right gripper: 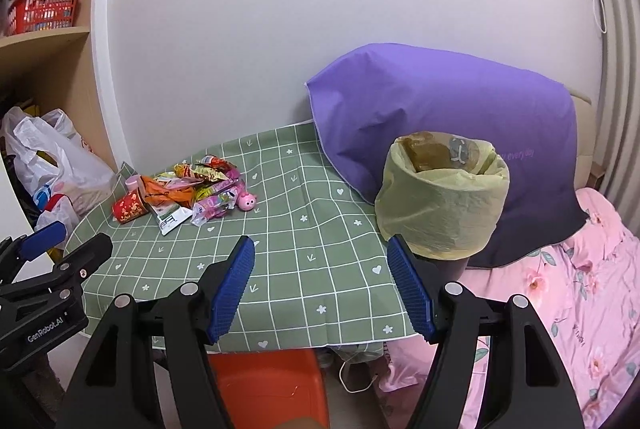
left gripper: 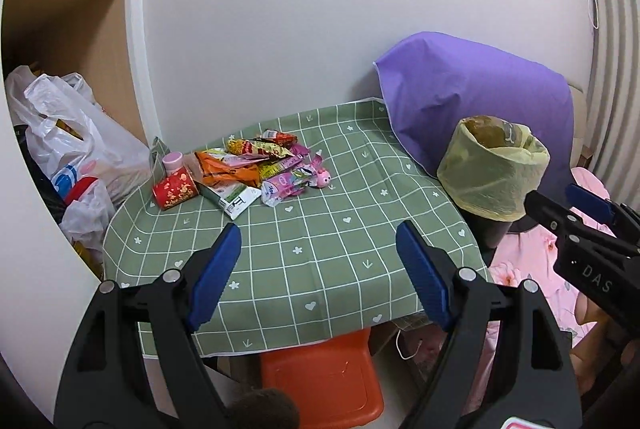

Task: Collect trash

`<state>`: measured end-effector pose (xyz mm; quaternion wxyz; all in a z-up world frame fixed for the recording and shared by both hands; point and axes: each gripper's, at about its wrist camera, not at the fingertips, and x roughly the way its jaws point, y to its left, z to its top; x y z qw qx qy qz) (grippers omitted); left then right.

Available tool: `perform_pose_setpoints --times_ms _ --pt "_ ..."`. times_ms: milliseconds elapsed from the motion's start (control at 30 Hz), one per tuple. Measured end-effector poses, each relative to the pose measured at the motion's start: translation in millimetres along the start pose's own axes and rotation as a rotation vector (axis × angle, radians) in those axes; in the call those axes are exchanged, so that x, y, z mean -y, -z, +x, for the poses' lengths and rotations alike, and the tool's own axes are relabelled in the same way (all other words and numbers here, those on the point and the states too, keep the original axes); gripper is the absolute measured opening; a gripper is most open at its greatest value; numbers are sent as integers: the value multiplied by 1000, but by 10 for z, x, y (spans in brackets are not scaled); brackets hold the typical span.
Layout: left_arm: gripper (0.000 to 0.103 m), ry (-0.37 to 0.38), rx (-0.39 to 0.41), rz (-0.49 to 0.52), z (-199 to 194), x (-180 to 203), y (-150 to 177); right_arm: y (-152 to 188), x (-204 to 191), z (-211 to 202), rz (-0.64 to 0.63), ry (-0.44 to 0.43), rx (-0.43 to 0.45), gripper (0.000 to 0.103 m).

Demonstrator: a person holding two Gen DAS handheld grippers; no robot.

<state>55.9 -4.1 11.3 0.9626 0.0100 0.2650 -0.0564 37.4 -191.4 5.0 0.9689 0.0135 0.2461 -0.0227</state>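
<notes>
Presently, both my tongs hang empty over the near edge of the worktop (left gripper: 320, 253). My left tongs (left gripper: 318, 277) have their blue pads well apart with nothing between them; my right tongs (right gripper: 320, 285) likewise stand spread and hold nothing. Outward from them, the trash pile (left gripper: 256, 167), a heap of crumpled snack wrappers, lies at the far left of the green checked cloth, with a red paper cup (left gripper: 175, 189) on its side just beside it and a small pink toy (left gripper: 322, 179) at its right edge. The bin (right gripper: 444, 205), lined with a yellow bag, stands at the right of the worktop, against a purple cushion (right gripper: 440, 101).

The step in hand, as I judge it, is the first reach. I would send the left tongs, nearer the pile, to a single outlying wrapper, pinching a raised fold rather than flat foil, which may slip. The toy may not be trash; I would leave it.
</notes>
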Motion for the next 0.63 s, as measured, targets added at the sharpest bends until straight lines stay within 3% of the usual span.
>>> perform_pose_setpoints --times_ms 167,233,333,633 --pt "76 1 -2 1 4 -9 -5 -1 5 11 1 0 -5 65" --pt "70 -28 12 5 -18 -13 -4 1 10 10 5 -3 -5 65" --pt "69 -57 41 15 -55 -15 -3 -2 11 0 8 -1 -1 65" --pt "69 -39 29 6 -110 -8 -47 -7 -23 -95 1 11 15 65"
